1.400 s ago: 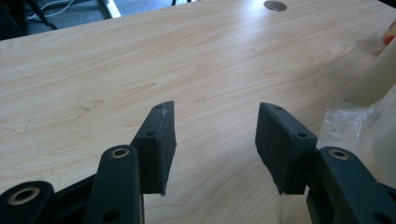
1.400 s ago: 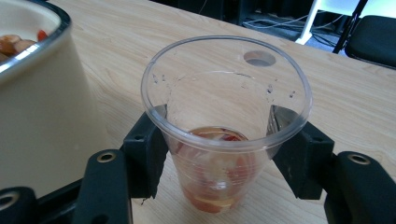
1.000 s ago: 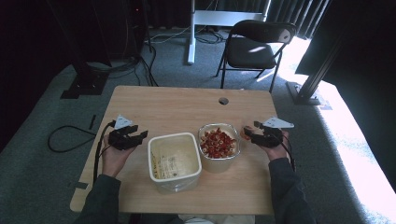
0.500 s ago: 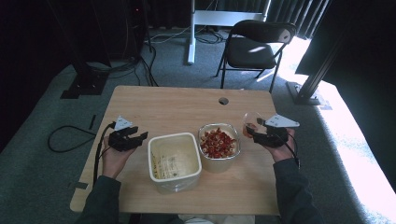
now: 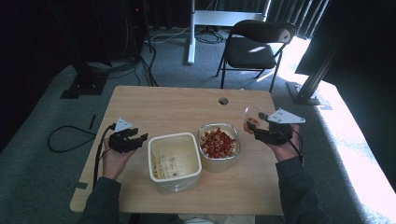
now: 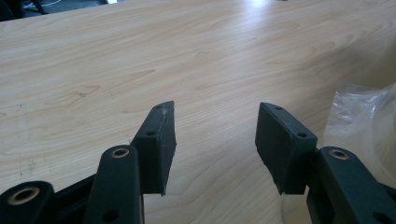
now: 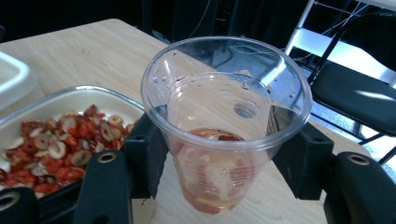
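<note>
My right gripper (image 5: pixel 254 125) (image 7: pixel 224 158) is shut on a clear plastic cup (image 5: pixel 252 117) (image 7: pixel 227 121) and holds it upright above the table, right of the metal tray. Some red slices lie in the cup's bottom. The metal tray (image 5: pixel 219 143) (image 7: pixel 65 140) holds several red and white fruit slices. A white plastic tub (image 5: pixel 174 158) stands left of the tray. My left gripper (image 5: pixel 135 140) (image 6: pixel 215 140) rests open near the table's left edge, left of the tub, with nothing between its jaws.
The wooden table (image 5: pixel 182 109) has a small round hole (image 5: pixel 223 100) near its far edge. A black folding chair (image 5: pixel 257 46) stands beyond the table. A cable (image 5: pixel 70 135) lies on the grey floor at the left. Crinkled clear plastic (image 6: pixel 369 116) shows beside the left gripper's right jaw.
My right gripper has lifted the cup off the table, moving up and a little to the right. The left gripper has stayed in place.
</note>
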The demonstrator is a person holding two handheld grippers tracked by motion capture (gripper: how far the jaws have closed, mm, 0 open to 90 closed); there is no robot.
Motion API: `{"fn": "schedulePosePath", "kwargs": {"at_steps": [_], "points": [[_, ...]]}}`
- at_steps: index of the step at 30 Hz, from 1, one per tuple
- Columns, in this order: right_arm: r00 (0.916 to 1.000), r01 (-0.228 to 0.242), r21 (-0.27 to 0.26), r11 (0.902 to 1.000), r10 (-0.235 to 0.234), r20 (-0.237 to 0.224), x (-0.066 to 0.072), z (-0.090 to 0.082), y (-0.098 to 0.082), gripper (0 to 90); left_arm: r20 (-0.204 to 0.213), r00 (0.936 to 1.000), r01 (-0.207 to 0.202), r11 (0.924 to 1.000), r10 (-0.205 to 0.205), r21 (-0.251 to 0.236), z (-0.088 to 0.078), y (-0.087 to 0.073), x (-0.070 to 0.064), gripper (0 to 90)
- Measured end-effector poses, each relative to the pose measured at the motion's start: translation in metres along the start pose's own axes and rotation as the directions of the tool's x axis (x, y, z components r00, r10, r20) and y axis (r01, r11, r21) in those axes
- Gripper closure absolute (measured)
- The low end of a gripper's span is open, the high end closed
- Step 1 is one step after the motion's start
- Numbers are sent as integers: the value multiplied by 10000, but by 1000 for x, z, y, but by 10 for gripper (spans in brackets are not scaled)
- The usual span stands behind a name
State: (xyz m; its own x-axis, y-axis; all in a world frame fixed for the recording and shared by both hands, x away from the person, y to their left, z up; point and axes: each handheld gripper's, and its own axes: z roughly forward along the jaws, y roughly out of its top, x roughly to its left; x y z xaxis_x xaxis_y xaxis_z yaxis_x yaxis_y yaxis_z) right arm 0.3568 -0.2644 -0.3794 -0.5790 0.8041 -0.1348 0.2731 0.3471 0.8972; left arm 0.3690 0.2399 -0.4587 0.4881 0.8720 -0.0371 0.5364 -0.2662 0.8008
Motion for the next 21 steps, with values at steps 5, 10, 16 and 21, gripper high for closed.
{"fn": "schedulePosePath", "kwargs": {"at_steps": [5, 10, 16, 21], "points": [[9989, 436, 79, 9990, -437, 174, 8, -3, 10, 396, 0, 10000, -35, 10000, 35, 38, 1, -1, -1, 488], [9858, 1483, 652, 9868, -1528, 699, 21, 1, 16, 401, 5, 10000, -5, 10000, 5, 38, 1, -1, -1, 488], [9254, 3241, 1605, 9323, -3476, 1507, 44, 11, 18, 406, 19, 10000, 21, 10000, -21, 49, 2, -2, 0, 488], [8837, 4116, 1878, 8918, -4409, 1570, 56, 15, 21, 409, 25, 10000, 15, 10000, -15, 51, 2, -2, 0, 488]]}}
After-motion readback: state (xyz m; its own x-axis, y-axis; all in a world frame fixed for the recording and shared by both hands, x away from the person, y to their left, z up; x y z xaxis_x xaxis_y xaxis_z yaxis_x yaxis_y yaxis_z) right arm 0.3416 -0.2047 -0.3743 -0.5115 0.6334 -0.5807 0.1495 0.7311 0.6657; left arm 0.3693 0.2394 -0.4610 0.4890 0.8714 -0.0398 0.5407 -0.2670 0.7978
